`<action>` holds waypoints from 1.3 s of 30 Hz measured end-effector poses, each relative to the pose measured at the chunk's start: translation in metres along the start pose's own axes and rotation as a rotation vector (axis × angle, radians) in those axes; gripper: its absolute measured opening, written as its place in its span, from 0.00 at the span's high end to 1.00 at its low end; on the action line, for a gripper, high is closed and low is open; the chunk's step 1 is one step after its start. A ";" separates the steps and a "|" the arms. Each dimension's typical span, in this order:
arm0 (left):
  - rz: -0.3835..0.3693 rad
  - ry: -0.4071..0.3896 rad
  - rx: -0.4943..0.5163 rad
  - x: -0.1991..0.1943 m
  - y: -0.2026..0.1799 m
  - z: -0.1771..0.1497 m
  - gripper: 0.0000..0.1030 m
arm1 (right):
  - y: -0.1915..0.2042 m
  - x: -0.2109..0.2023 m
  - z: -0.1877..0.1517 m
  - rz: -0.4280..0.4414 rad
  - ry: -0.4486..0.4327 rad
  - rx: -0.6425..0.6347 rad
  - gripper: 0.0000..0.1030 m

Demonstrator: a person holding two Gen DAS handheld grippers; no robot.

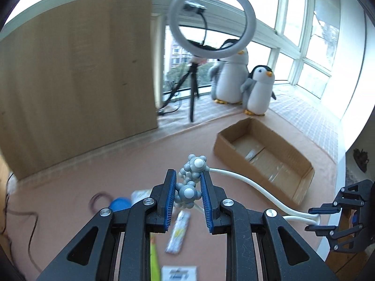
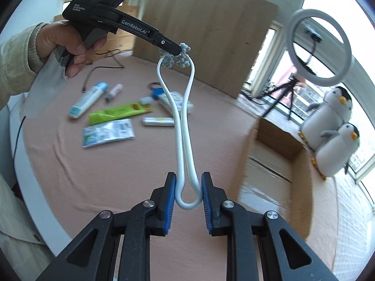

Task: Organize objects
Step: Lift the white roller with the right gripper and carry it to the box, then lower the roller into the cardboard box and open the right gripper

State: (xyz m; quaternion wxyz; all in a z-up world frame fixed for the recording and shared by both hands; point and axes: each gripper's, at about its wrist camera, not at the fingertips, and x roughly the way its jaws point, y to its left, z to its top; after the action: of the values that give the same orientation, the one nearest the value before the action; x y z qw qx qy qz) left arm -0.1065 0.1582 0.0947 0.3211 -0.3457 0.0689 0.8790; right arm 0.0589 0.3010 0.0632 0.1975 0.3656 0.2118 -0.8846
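Because the white massager (image 2: 184,126) is long and springy, it is carried at both ends: the left gripper (image 1: 187,187) is clamped on the knobbly grey roller heads (image 1: 193,166), the right gripper (image 2: 187,187) pinches the looped end of the handle between its blue pads (image 2: 172,199). Held so, the thing hangs in the air over the pink table (image 2: 117,175), clear of everything, likely on its way to the cardboard box (image 1: 262,161), which stands open and looks empty. Judgement only: two-point hold keeps the arms from swinging during the carry. Left wrist view gives the box interior, taped floor, and the right gripper off at the edge; items below it are blurred. Right wrist view supplies what that lacks: the person's hand (image 2: 68,44) squeezing the left tool's trigger, and the unsorted lot on the table — spray can (image 2: 88,99), green tube (image 2: 119,112), white sachet (image 2: 107,132), small tube (image 2: 159,121). Two plush penguins (image 1: 243,79) and a ring light (image 1: 212,22) sit beyond, by the window.
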 end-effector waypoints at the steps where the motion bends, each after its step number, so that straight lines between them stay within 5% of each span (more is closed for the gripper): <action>1: -0.013 0.000 0.007 0.009 -0.006 0.008 0.78 | -0.011 0.000 -0.003 -0.023 0.003 0.008 0.81; 12: -0.083 0.004 0.061 0.127 -0.084 0.085 0.76 | -0.119 0.019 -0.040 -0.160 0.062 0.119 0.81; 16: 0.059 0.015 0.067 0.150 -0.089 0.083 0.38 | -0.148 0.057 -0.054 -0.260 0.210 0.170 0.80; 19: 0.101 0.016 0.010 0.130 -0.074 0.067 0.26 | -0.141 0.058 -0.050 -0.338 0.231 0.118 0.72; 21: 0.095 0.010 -0.039 0.106 -0.060 0.050 0.19 | -0.129 0.051 -0.040 -0.331 0.186 0.109 0.50; 30: 0.090 0.003 -0.207 -0.013 -0.002 -0.033 0.16 | -0.089 0.098 -0.015 -0.038 0.283 0.146 0.52; 39: 0.183 -0.006 -0.313 -0.090 0.046 -0.101 0.13 | -0.060 0.069 -0.038 0.010 0.343 0.246 0.52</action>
State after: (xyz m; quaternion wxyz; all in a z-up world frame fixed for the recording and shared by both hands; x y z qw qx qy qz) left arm -0.0276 0.0408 0.0727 0.1823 -0.3812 -0.0384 0.9055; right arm 0.0053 0.3577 0.0023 0.1167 0.5331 0.1308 -0.8277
